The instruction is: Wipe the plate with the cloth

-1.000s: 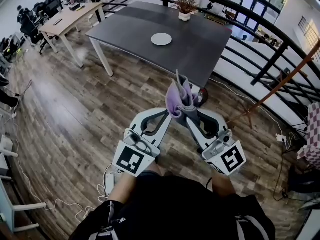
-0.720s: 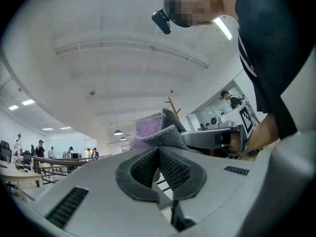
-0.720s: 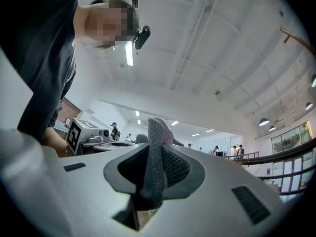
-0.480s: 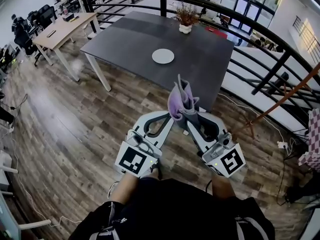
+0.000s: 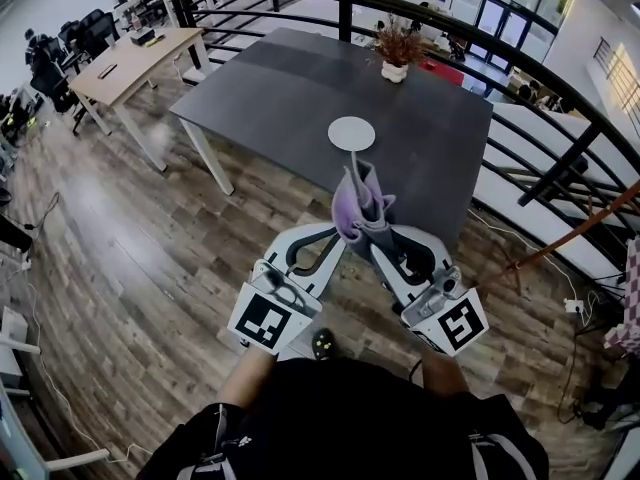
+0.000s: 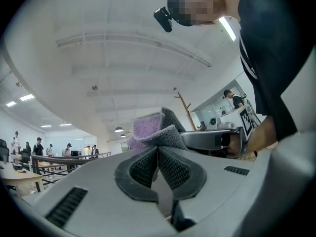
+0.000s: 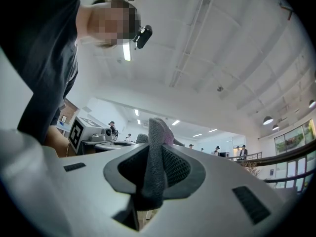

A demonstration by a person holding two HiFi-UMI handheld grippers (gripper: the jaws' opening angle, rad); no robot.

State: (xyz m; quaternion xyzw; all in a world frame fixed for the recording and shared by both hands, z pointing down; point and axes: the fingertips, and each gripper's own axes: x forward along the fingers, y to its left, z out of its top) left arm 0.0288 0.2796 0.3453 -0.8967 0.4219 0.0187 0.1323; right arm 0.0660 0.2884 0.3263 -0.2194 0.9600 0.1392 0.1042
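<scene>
A round white plate point(image 5: 351, 133) lies on a dark grey table point(image 5: 270, 88), just beyond the grippers in the head view. A purple and grey cloth point(image 5: 360, 200) stands up bunched between the two gripper tips. My left gripper point(image 5: 338, 236) is shut, pinching a corner of the cloth point(image 6: 150, 131) at its pad tips point(image 6: 158, 149). My right gripper point(image 5: 378, 238) is shut on the cloth point(image 7: 157, 137), which runs down between its pads point(image 7: 173, 167). Both grippers are held over the wooden floor, short of the table's near edge, pointing slightly upward.
A potted plant point(image 5: 397, 48) sits at the table's far side. A black railing point(image 5: 560, 138) curves behind and to the right. A wooden desk point(image 5: 130, 53) with office chairs is at far left, and a brown slanted pole point(image 5: 575, 233) at right.
Both grippers, still pinching the cloth, have been carried forward across the floor. The table and plate now sit closer and lower in the head view.
</scene>
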